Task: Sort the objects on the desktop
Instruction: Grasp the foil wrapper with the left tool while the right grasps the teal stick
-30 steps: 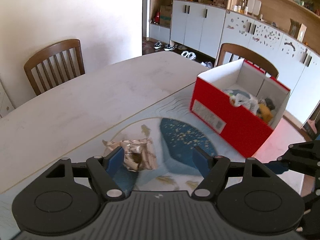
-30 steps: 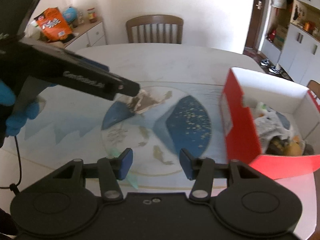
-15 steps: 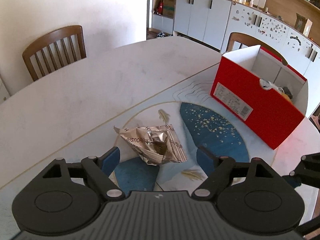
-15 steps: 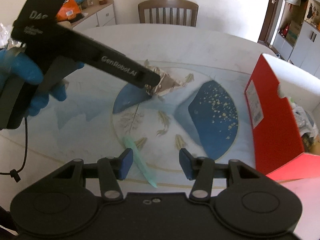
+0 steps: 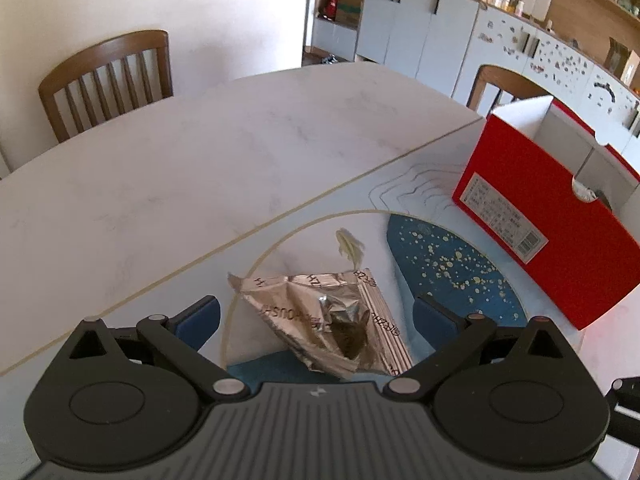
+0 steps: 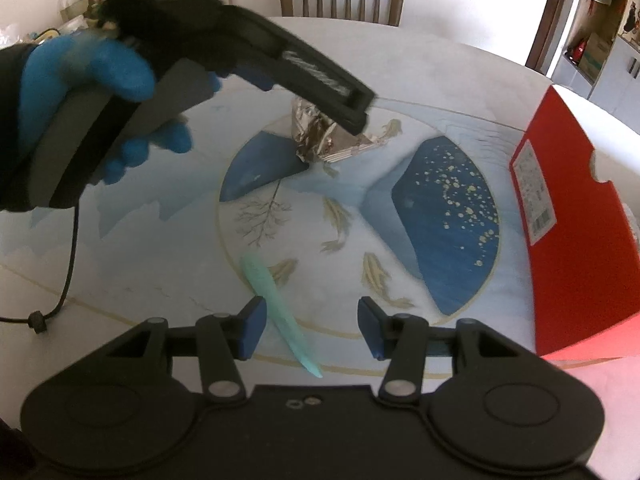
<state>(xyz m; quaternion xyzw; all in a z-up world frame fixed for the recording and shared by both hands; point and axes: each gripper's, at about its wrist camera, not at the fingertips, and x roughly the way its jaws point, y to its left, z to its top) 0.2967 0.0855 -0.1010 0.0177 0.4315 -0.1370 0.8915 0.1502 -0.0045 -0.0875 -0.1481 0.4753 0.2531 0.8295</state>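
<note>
Foil wrapper (image 5: pixel 320 320) on the mat (image 5: pixel 460 272), box (image 5: pixel 560 240) to its right, chair (image 5: pixel 108 80) behind the table (image 5: pixel 200 152).

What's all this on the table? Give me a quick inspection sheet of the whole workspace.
Surface: pale table with a blue-patterned mat.
Job's things: crumpled foil wrapper; green plastic strip; red box.
Clutter: nothing seen.
Grippers: left gripper open, jaws just widening around the wrapper, not pressing; right gripper open above the strip.
Cables: black cord under the gloved hand.
Surroundings: wooden chair, white cabinets.
</note>
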